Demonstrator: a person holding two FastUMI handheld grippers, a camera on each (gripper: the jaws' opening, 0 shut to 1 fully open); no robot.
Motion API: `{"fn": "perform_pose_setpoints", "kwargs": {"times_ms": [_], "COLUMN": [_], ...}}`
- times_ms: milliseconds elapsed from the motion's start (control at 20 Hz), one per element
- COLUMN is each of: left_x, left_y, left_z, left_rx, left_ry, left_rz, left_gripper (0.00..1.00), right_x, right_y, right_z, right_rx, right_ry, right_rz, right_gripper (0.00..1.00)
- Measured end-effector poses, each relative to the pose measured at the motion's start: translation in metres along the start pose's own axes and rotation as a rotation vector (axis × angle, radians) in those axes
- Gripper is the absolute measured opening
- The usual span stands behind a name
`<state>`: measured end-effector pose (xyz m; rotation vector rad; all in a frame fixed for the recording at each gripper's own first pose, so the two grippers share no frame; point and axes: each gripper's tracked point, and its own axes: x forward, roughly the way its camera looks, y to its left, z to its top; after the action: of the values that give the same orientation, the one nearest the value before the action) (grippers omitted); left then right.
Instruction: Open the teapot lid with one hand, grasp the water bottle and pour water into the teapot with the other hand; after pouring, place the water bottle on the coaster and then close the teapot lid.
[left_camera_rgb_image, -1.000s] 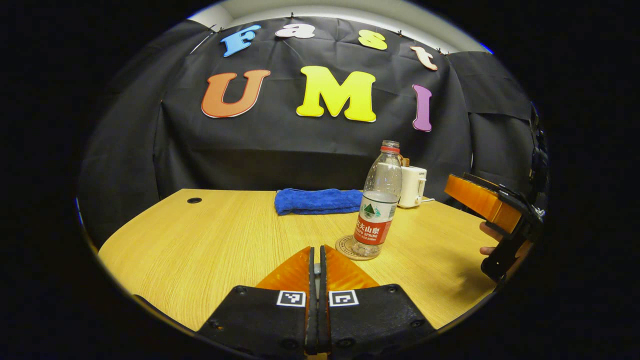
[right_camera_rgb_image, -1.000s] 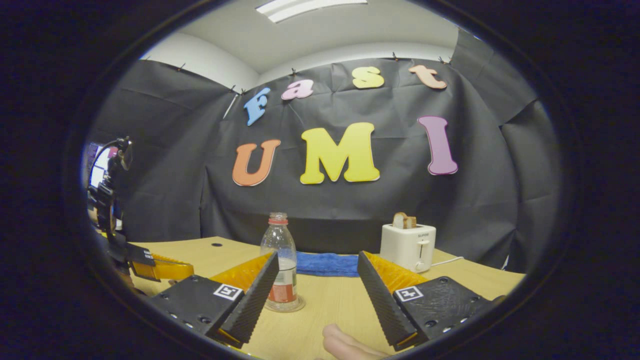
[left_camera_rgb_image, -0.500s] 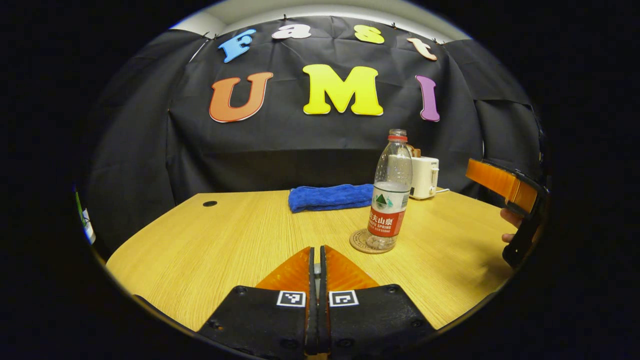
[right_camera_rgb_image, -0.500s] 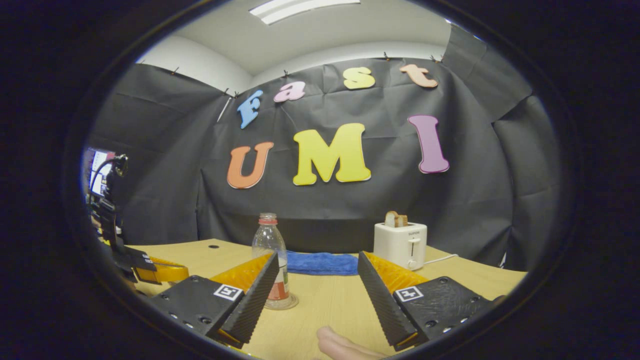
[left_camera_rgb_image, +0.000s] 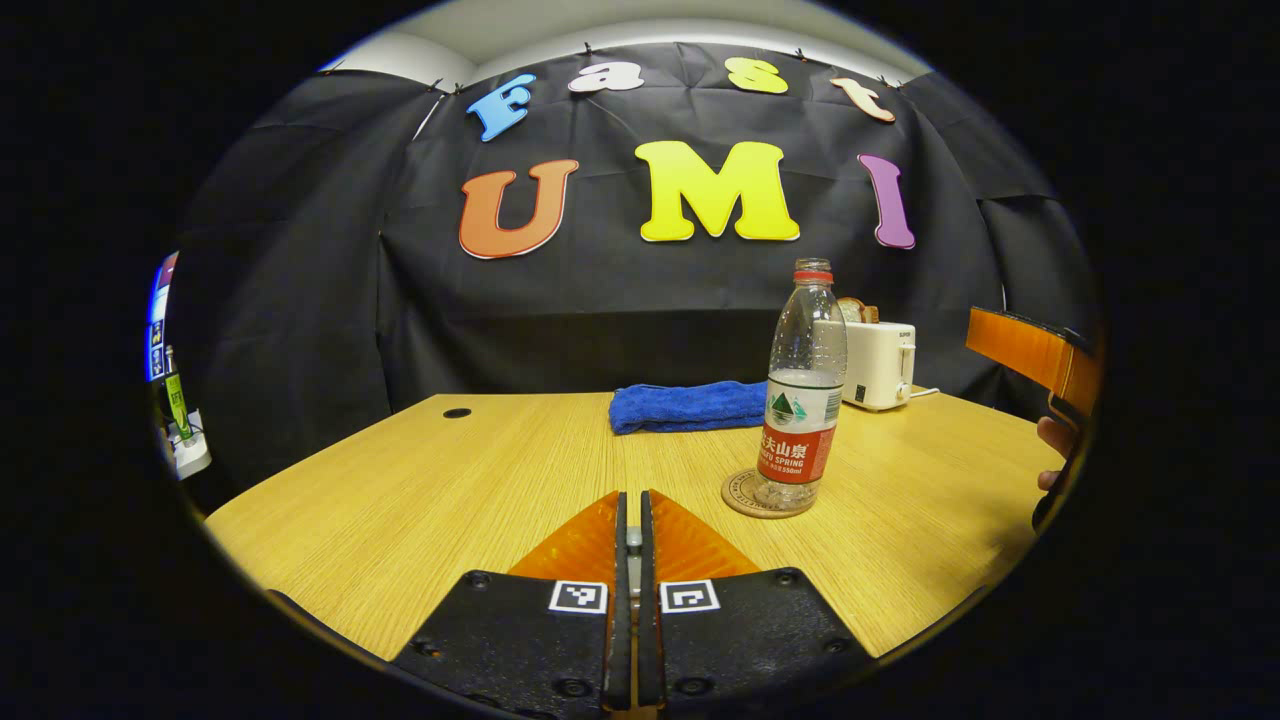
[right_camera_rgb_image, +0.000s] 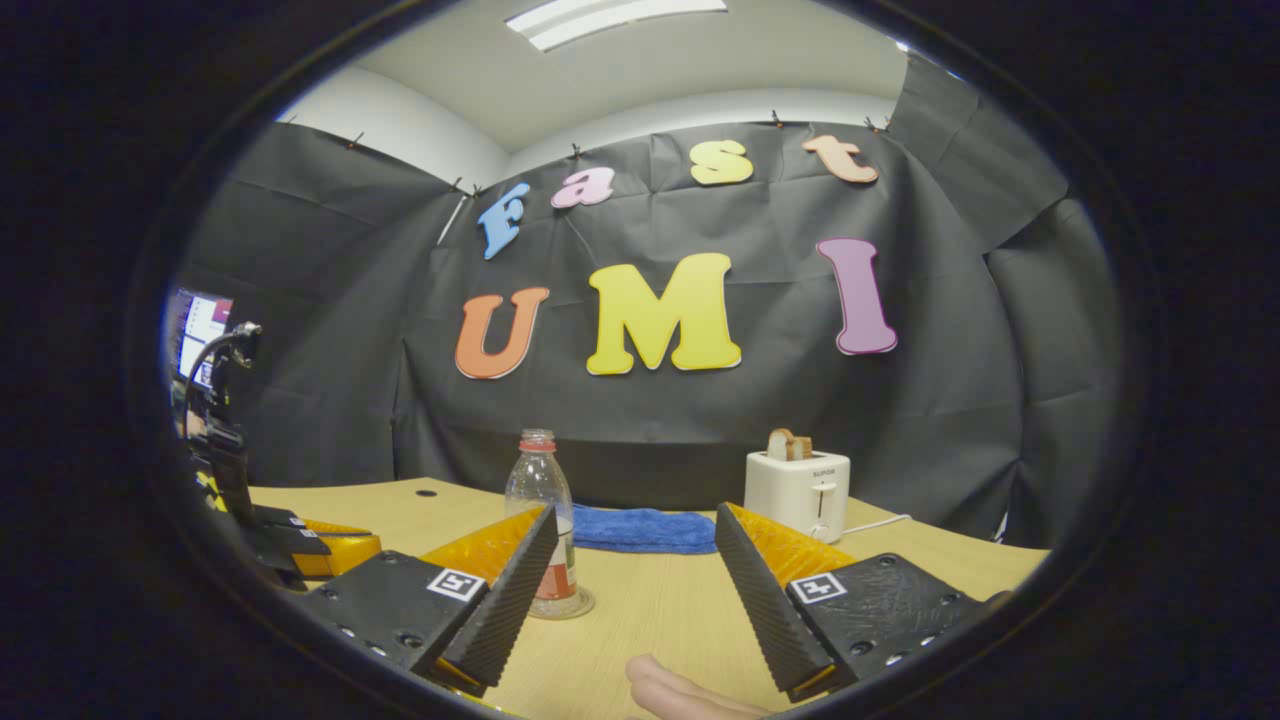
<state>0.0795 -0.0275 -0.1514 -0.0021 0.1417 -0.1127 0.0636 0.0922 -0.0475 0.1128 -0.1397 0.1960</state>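
Note:
A clear water bottle (left_camera_rgb_image: 802, 392) with a red cap and red label stands upright on a round coaster (left_camera_rgb_image: 745, 494) on the wooden table (left_camera_rgb_image: 450, 490). It holds water to about half height. My left gripper (left_camera_rgb_image: 628, 500) is shut with nothing between its fingers, low over the table, left of the bottle and nearer the front. In the right gripper view the same bottle (right_camera_rgb_image: 545, 500) stands behind the left finger (right_camera_rgb_image: 510, 590). My right gripper (right_camera_rgb_image: 637, 525) is open and empty, apart from the bottle. The other gripper (left_camera_rgb_image: 1045, 360) shows at the right edge of the left gripper view.
A folded blue towel (left_camera_rgb_image: 690, 405) lies at the back of the table. A white toaster (left_camera_rgb_image: 878, 363) with bread in it stands behind the bottle, its cord trailing right. A small dark hole (left_camera_rgb_image: 457, 412) marks the table's far left. A person's fingers (right_camera_rgb_image: 680, 690) show under the right gripper.
Both views have shifted slightly: the bottle drifts right in the left gripper view, and the other gripper slides toward that view's right edge. Both grippers keep their states.

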Motion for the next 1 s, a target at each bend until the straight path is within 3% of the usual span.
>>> {"fn": "perform_pose_setpoints", "kwargs": {"times_ms": [150, 250, 450, 850, 1000], "left_x": [0.000, 0.000, -0.002, -0.026, -0.039], "left_y": [-0.005, -0.007, -0.009, -0.026, -0.034], "left_z": [0.000, 0.001, 0.004, 0.059, 0.077], "left_rx": [-0.001, 0.007, -0.017, -0.051, -0.065], "left_ry": [0.003, 0.009, 0.034, -0.017, 0.004], "left_rz": [-0.011, -0.006, 0.017, -0.004, -0.030], "left_gripper": [0.08, 0.22, 0.30, 0.49, 0.63], "right_x": [0.000, -0.002, -0.011, -0.047, -0.059], "right_y": [-0.004, -0.007, -0.023, -0.046, -0.044], "right_z": [0.002, 0.004, 0.021, 0.069, 0.079], "right_rx": [-0.002, -0.003, -0.002, -0.082, -0.111], "right_ry": [0.001, 0.003, 0.002, 0.024, 0.051], "right_rz": [-0.015, -0.024, -0.069, -0.177, -0.196], "right_gripper": [0.95, 0.95, 0.97, 0.96, 0.95]}}
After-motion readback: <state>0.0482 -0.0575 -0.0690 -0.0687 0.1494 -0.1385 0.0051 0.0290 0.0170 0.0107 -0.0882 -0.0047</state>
